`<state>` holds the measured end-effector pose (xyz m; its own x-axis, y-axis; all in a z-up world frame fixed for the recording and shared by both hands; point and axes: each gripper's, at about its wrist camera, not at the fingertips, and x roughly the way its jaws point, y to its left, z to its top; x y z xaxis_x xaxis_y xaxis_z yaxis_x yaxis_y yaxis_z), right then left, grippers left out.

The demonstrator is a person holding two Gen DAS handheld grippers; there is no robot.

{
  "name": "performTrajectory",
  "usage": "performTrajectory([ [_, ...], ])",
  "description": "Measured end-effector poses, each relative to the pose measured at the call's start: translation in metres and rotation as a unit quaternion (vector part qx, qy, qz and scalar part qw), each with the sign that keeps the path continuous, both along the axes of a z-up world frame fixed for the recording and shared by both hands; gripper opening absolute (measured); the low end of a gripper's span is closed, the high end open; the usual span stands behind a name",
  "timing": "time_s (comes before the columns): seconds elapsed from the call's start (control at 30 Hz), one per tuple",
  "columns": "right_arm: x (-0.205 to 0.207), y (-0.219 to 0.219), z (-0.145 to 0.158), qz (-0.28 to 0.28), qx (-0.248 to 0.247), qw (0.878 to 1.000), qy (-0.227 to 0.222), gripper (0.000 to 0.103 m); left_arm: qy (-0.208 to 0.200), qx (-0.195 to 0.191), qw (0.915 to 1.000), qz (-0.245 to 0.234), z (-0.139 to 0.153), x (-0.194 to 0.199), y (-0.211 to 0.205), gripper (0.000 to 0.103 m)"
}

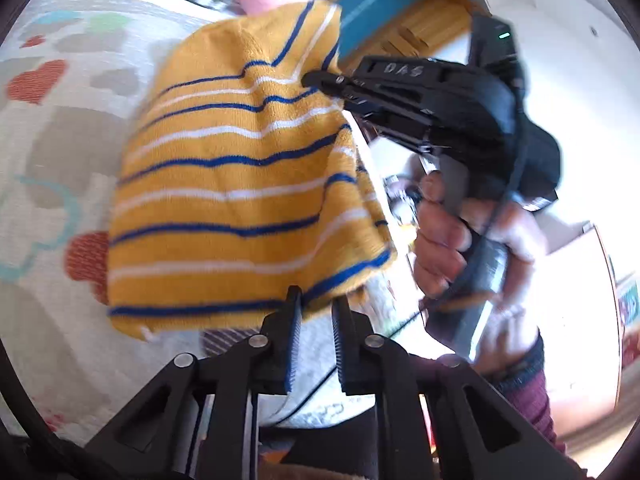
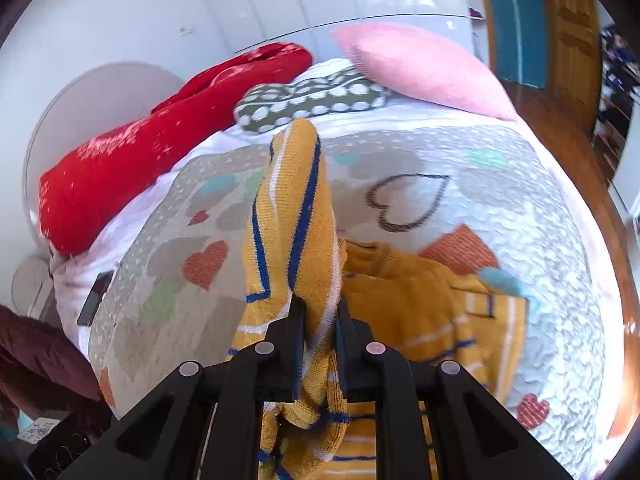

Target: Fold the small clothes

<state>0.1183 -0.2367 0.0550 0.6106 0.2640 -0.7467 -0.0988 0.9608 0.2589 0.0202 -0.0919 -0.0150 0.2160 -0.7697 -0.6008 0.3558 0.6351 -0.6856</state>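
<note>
A small yellow garment with blue and white stripes [image 1: 240,184] hangs in the air above the bed. My right gripper [image 1: 320,80] is shut on its upper right edge; in the right wrist view the cloth [image 2: 296,216] is pinched between that gripper's fingers [image 2: 318,308] and stands up in a fold. My left gripper [image 1: 316,300] is at the garment's lower hem with its jaws a little apart; the hem lies just at the fingertips, and I cannot tell if it is pinched. More of the yellow garment [image 2: 408,300] lies on the bed below.
The bed has a grey and white quilt with hearts [image 2: 440,200]. A red cushion [image 2: 160,140], a dotted cushion [image 2: 312,104] and a pink pillow [image 2: 420,68] lie at its head. A wooden floor [image 2: 600,216] runs along the right side.
</note>
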Motion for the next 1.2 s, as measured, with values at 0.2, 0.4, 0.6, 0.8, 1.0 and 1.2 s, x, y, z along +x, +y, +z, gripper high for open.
performTrajectory([
  [0.2,-0.014,-0.087,-0.058,-0.088,-0.013,0.994,0.062,0.015,-0.007,0.034,0.9994,0.002,-0.01,-0.017,-0.005,0.024],
  [0.4,-0.064,-0.136,-0.036,-0.146,0.049,0.988,-0.011,0.019,-0.009,0.072,0.9956,0.06,-0.022,-0.016,0.034,0.034],
  [0.6,-0.085,-0.107,-0.021,-0.066,0.134,0.988,-0.048,0.021,-0.021,0.096,0.9935,0.057,-0.025,-0.014,0.021,0.039],
  [0.8,-0.076,-0.07,-0.052,-0.124,0.0,0.992,-0.034,0.047,-0.103,0.17,0.9769,0.078,0.0,-0.031,0.012,0.055],
  [1.0,-0.088,-0.071,-0.069,-0.084,0.073,0.994,-0.025,0.006,-0.092,0.179,0.9752,0.091,-0.004,-0.027,0.025,0.055],
  [1.2,-0.089,-0.103,-0.086,-0.14,0.085,0.986,0.005,0.005,-0.064,0.165,0.9791,0.1,-0.013,-0.023,0.037,0.055],
])
